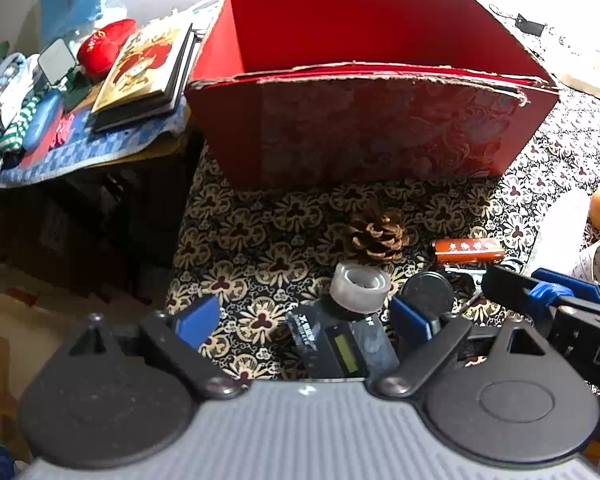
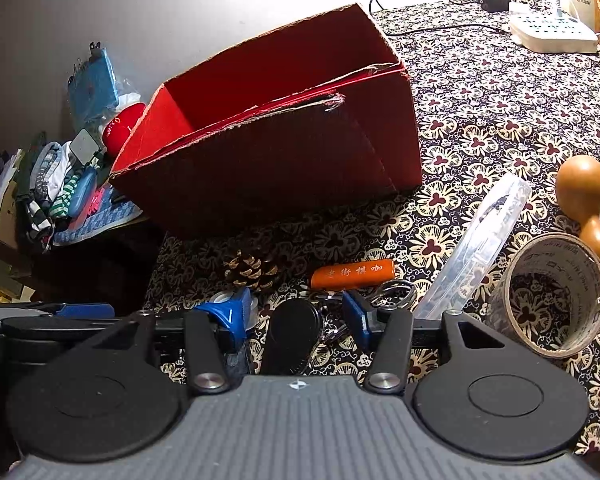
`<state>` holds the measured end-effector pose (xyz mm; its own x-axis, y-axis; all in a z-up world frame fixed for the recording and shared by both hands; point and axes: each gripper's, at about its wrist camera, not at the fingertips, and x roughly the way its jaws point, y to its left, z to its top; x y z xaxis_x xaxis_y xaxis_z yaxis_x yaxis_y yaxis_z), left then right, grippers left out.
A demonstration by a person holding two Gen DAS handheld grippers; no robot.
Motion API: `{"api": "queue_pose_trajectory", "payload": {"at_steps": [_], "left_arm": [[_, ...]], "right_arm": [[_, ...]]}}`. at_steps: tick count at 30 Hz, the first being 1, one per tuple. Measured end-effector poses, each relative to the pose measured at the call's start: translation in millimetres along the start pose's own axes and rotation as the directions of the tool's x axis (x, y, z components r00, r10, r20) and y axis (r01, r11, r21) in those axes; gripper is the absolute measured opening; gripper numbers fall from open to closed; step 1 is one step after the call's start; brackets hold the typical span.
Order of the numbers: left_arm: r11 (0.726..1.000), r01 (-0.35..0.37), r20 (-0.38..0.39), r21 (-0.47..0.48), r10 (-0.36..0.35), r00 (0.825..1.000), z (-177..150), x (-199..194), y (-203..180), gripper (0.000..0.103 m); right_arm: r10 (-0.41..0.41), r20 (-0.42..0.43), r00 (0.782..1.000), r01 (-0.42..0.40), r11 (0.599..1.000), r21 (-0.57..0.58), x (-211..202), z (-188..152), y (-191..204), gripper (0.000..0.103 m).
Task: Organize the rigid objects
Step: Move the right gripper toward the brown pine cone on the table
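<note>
An open red cardboard box [image 1: 360,132] [image 2: 280,160] stands on the flowered tablecloth. In front of it lie a pine cone [image 1: 376,234] [image 2: 252,270], an orange tube with white characters [image 1: 468,250] [image 2: 352,274], a small clear tape roll [image 1: 360,286] and a black device with a green display [image 1: 340,344]. My left gripper [image 1: 304,320] is open above the tape roll and the device, touching neither. My right gripper [image 2: 294,316] is open around a black oval fob [image 2: 294,328] [image 1: 428,292], its blue pads clear of it. The right gripper's fingers [image 1: 548,292] enter the left wrist view from the right.
A wide tape roll [image 2: 552,296], a wooden gourd [image 2: 584,200], a clear plastic case [image 2: 480,240] and a metal key ring [image 2: 392,294] lie to the right. A white power strip [image 2: 552,32] sits at the back. Left of the table edge, a lower stand [image 1: 80,152] holds books and clothes.
</note>
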<state>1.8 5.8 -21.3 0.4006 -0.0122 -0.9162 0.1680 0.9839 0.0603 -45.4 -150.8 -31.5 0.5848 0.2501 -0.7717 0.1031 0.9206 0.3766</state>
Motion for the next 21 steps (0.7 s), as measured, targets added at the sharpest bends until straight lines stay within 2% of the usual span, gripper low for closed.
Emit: {"api": "queue_pose_trajectory", "payload": {"at_steps": [21], "left_arm": [[1.0,0.01,-0.024,-0.003,-0.01,1.0,-0.4,9.0,4.9,0.091]], "right_arm": [[0.023,-0.03,0.999,-0.023,1.0,0.016,9.1,-1.4,-0.9,0.037]]}}
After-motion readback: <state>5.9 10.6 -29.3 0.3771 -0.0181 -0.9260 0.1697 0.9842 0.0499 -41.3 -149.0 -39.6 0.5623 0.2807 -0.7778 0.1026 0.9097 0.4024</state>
